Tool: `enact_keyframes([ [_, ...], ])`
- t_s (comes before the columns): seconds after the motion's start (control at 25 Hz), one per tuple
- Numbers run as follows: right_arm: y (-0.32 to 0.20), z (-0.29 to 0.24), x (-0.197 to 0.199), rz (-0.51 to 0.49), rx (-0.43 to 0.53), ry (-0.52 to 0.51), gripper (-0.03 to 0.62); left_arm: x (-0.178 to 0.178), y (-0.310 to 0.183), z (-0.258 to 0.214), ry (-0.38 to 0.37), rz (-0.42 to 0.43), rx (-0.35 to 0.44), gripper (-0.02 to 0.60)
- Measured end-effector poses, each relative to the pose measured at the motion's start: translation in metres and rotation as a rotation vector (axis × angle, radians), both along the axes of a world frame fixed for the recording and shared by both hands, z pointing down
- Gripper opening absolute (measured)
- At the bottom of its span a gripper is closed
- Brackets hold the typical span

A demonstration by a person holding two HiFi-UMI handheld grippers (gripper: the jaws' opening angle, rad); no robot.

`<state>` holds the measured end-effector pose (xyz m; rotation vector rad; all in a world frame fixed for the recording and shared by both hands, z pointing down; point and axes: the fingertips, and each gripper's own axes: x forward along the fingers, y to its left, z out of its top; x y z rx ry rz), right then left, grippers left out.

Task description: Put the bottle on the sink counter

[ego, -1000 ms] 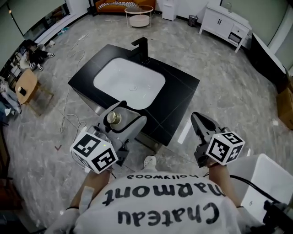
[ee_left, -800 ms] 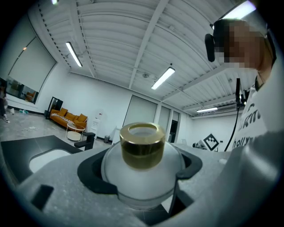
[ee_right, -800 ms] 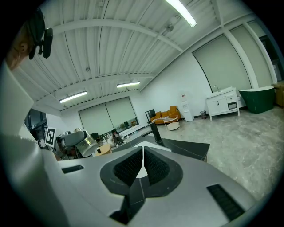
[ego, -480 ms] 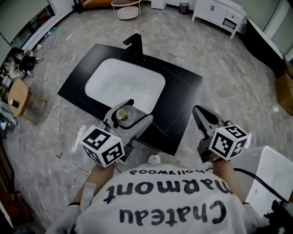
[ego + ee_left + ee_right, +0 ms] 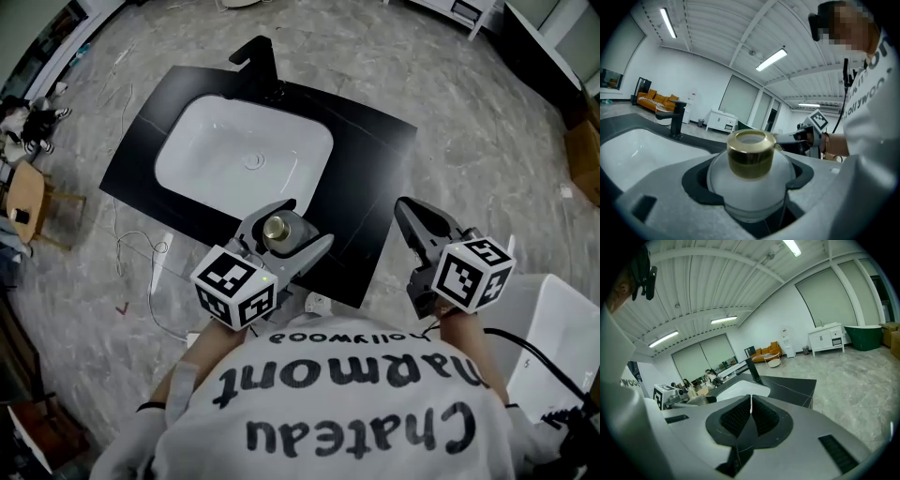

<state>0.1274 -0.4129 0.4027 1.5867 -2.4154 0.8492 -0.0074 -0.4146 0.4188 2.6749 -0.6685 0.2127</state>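
Observation:
The bottle is white and round-bodied with a gold cap. My left gripper is shut on its body, and the two fingers wrap its sides. In the left gripper view the bottle stands upright between the jaws. It hangs over the front edge of the black sink counter, near the front right corner of the white basin. My right gripper is shut with nothing in it, just off the counter's right edge. Its pads meet in the right gripper view.
A black faucet stands behind the basin. A white box sits on the floor at lower right. Loose cables lie left of the counter, a wooden chair stands further left, and a brown box sits at far right.
Both grippers have moved forward toward the counter. The left one has sunk with the bottle, from short of the front edge to over it. The right gripper stays shut.

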Motion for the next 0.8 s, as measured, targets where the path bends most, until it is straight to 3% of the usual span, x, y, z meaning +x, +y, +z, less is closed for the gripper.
enact_keyframes([
  [0.16,-0.003,0.008,0.003,0.006,-0.021,-0.001,0.018,0.011,0.004,0.027,-0.06,0.038,-0.011,0.347],
  [0.8,0.003,0.022,0.018,0.039,-0.06,0.001,0.018,0.031,0.02,0.078,-0.154,0.162,-0.088,0.347],
])
